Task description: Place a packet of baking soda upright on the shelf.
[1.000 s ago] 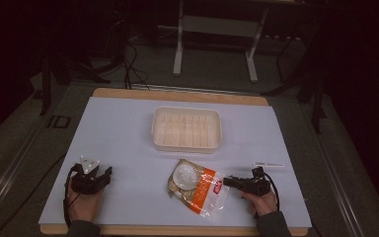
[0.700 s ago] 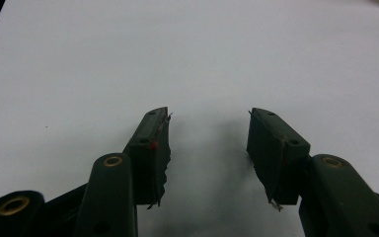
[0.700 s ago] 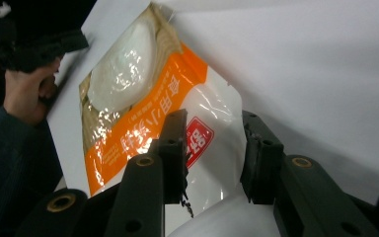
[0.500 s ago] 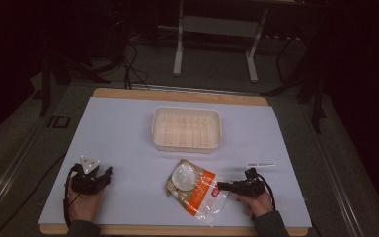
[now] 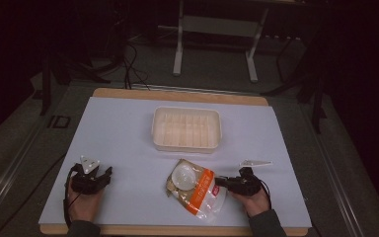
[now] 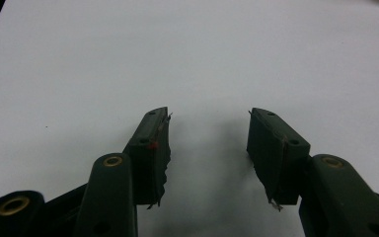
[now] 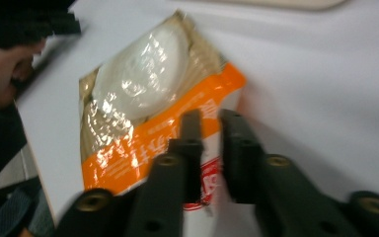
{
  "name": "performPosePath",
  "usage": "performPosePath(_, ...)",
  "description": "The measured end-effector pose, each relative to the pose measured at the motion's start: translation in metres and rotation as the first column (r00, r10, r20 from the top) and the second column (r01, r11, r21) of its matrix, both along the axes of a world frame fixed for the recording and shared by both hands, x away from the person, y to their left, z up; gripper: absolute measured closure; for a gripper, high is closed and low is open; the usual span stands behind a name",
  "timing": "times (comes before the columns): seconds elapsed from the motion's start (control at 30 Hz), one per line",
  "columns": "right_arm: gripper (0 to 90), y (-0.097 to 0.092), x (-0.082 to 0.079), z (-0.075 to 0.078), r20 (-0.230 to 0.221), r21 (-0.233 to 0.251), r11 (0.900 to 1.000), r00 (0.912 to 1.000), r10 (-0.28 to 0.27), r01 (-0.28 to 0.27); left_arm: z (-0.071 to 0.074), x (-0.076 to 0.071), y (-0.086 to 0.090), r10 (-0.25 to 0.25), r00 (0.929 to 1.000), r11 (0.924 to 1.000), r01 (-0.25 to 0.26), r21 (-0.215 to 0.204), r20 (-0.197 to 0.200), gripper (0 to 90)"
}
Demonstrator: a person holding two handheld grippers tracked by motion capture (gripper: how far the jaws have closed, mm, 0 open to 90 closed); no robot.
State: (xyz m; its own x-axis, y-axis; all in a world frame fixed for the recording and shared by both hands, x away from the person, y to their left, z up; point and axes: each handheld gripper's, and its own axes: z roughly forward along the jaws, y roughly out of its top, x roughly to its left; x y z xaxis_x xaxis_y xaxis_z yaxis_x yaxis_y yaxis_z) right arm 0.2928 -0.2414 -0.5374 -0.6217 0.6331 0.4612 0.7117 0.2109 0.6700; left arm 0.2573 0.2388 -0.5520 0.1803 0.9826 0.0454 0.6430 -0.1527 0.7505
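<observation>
A clear-and-orange food bag [image 5: 195, 190] with a pale round item inside lies flat near the table's front edge, and its orange band shows close up [image 7: 143, 143]. My right gripper [image 5: 223, 182] points left at the bag's right end. Its jaws stand close together with a narrow gap, one over the bag's printed edge, and its fingertips [image 7: 191, 121] hover there without a clear hold. My left gripper [image 5: 94, 174] rests at the front left of the table, open, with bare white table between its fingers [image 6: 153, 138].
A cream plastic tray [image 5: 187, 129] stands at mid-table behind the bag. A small white strip [image 5: 256, 162] lies on the table right of the bag. The white mat ends at the wooden front edge [image 5: 177, 230].
My right gripper has slid left from beside the bag until its jaws reach the bag's right edge. The left gripper and the tray have stayed put.
</observation>
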Motion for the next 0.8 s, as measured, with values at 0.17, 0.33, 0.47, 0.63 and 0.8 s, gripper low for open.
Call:
performPosePath(0.17,70.7,0.008,-0.004,-0.006,-0.015,-0.089,0.996,0.9998,0.012,-0.013,0.0,0.0,0.0,-0.002,1.0,1.0,0.002,-0.002,0.0,50.4)
performPosePath(0.33,69.8,0.01,-0.011,-0.007,-0.03,-0.132,0.9901,0.9986,0.044,-0.048,0.0,0.0,0.0,-0.001,1.0,1.0,0.001,-0.003,-0.002,50.1)
performPosePath(0.47,80.4,0.012,-0.014,-0.006,-0.023,-0.168,0.9841,0.9983,0.053,-0.056,0.0,0.0,0.0,-0.001,1.0,1.0,0.001,-0.002,-0.002,50.1)
performPosePath(0.63,89.8,0.016,-0.016,-0.003,0.0,-0.193,0.979,0.9977,0.068,-0.066,0.0,0.0,0.0,-0.001,1.0,1.0,0.001,-0.002,-0.002,50.1)
performPosePath(0.8,90.0,0.017,-0.017,-0.001,-0.025,-0.186,0.9821,0.9994,0.023,-0.027,0.0,0.0,0.0,-0.002,1.0,1.0,0.002,-0.004,-0.001,50.1)
